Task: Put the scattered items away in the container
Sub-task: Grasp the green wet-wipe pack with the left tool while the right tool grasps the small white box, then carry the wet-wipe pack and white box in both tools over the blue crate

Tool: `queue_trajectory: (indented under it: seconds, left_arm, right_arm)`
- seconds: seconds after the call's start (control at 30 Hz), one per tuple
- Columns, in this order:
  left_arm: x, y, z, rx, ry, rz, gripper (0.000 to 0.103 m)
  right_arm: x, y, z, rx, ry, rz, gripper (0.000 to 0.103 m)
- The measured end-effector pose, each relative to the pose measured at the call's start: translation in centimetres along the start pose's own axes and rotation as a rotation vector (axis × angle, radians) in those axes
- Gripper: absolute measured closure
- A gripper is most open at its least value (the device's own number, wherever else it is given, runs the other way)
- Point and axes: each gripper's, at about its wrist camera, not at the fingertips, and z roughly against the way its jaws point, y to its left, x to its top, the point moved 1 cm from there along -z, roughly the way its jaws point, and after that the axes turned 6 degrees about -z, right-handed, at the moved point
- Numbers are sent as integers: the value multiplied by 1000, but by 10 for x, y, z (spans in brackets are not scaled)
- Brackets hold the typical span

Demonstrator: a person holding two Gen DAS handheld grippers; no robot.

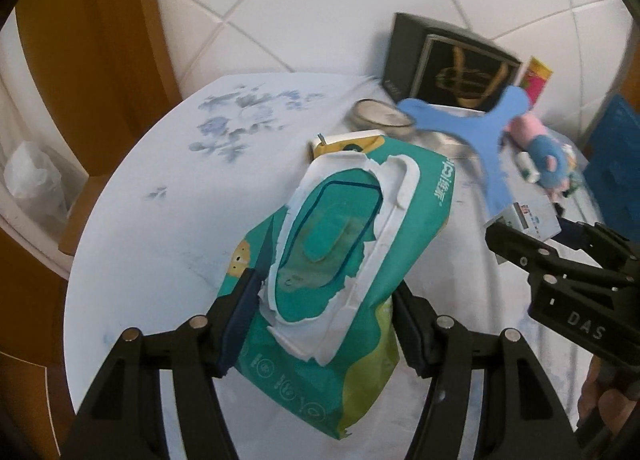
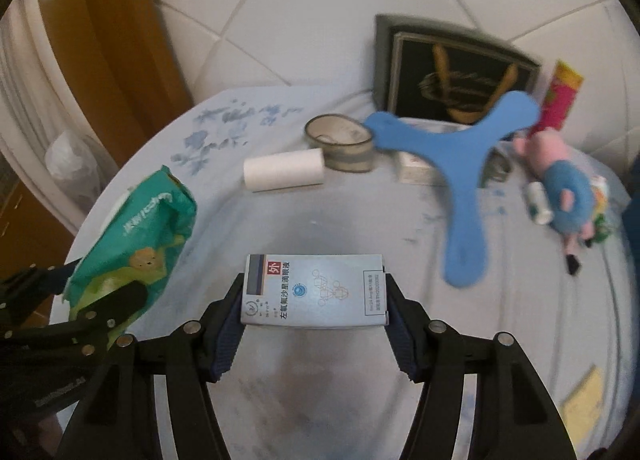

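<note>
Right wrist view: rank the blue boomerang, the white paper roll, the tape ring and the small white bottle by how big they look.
1. Blue boomerang, clearly largest.
2. White paper roll and tape ring: about alike, so no ranking between them.
3. Small white bottle, smallest.

Fisheye distortion makes true size unsure.

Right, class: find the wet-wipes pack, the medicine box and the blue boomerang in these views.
wet-wipes pack (image 1: pixel 340 244), left wrist view, on its teal flap.
medicine box (image 2: pixel 316 292), right wrist view, centre of its printed face.
blue boomerang (image 2: pixel 460 144), right wrist view, at its hub.
</note>
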Motion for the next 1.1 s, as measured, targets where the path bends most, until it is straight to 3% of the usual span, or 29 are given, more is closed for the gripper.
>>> queue_trajectory:
  seconds: [0.5,0.9,1.1]
  left_arm:
    - [-42,-146,67,31,-40,53,41]
    - [-56,-226,128,-13,-134,-57,40]
    - [-66,-276,146,-64,-132,-101,40]
  right_arm:
    - [-45,-115,123,-9,-84,90,41]
    - [-89,-178,203,-66,-152,13,41]
    - [-110,-211,252,-121,-185,-26,40]
